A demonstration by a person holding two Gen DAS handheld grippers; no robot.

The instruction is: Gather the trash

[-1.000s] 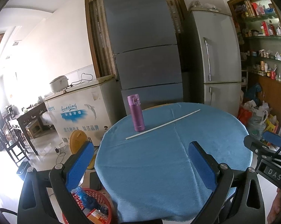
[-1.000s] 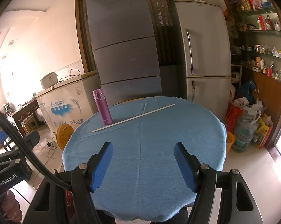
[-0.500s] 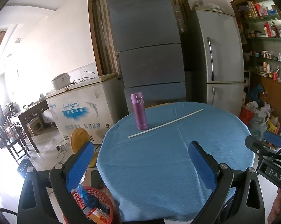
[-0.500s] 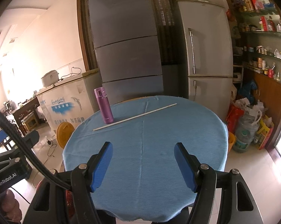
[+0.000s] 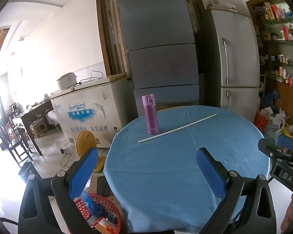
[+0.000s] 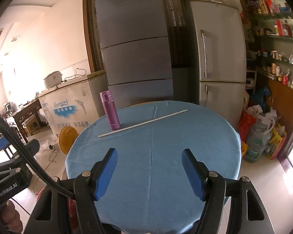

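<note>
Grippers, left gripper and right gripper, hover spread wide and empty-handed before the table.

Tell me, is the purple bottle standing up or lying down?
Standing up. The purple metal bottle rests on its base on the blue-clothed round table, lid on top, beside the long white stick.

The blue-covered desk lies bare across the lower half of the frame, open to both tongs. In the upper middle, an upright purple flask and a long white rod lying just beside it bar the far edge.
</note>
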